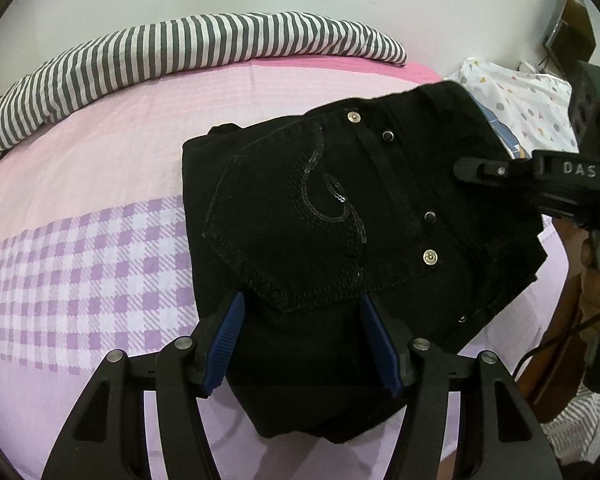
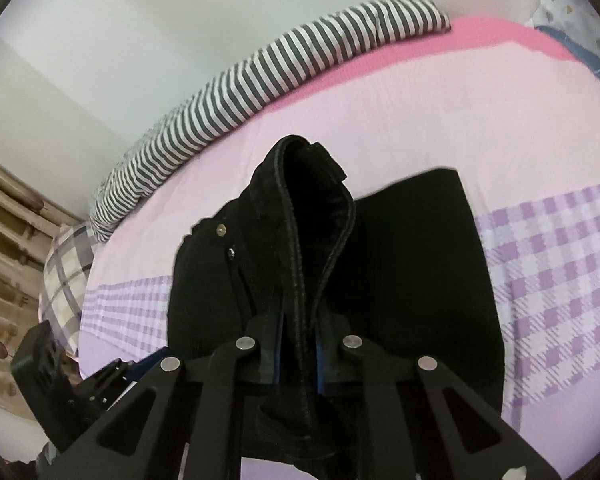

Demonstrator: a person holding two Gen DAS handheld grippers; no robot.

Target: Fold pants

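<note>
The black pants lie folded on the pink and purple checked bed sheet, back pocket with sequin swirl facing up. My left gripper is open, its blue-padded fingers straddling the near end of the pants without pinching them. My right gripper is shut on the waistband edge of the pants, which stands up in a fold between its fingers. The right gripper also shows in the left wrist view, at the pants' right edge.
A grey and white striped blanket lies rolled along the far side of the bed. A white patterned pillow sits at the far right. A plaid cloth and wooden furniture are off the bed's left edge.
</note>
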